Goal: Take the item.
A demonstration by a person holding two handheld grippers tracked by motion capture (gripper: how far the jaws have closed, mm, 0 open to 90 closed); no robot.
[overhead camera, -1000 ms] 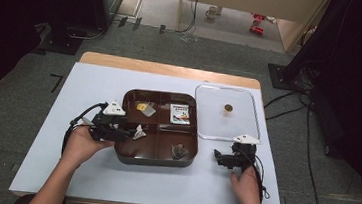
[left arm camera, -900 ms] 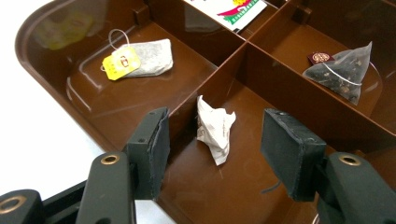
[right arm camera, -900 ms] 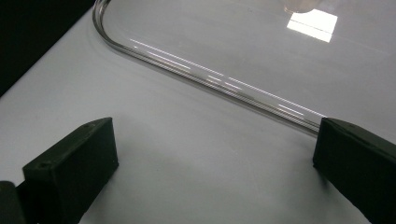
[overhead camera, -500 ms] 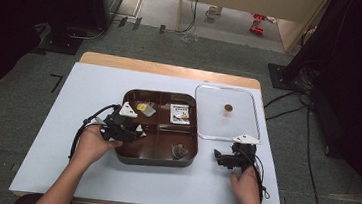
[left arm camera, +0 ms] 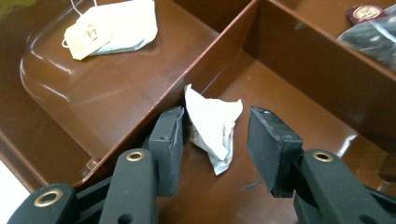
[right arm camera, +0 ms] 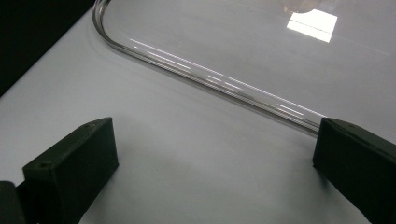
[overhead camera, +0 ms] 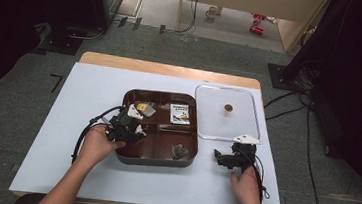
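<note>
White surface is carrying a brown divided tray (overhead camera: 156, 155). I'm hovering my left tool (left arm camera: 215, 140), jaws apart, astride a crumpled white wrapper (left arm camera: 212, 126) lying against the tray's divider, its long axis running away between them. My right tool (overhead camera: 221, 158) is resting spread beside the tray.

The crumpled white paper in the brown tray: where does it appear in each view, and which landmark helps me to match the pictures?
High view: the crumpled white paper is a small white spot at the tip of the left tool, in the near-left compartment of the brown tray.
Left gripper view: it lies at centre, between the open jaws, beside the divider.
Right gripper view: here are the white table and the clear lid's rim.
Shared landmark: the tray divider.
</note>
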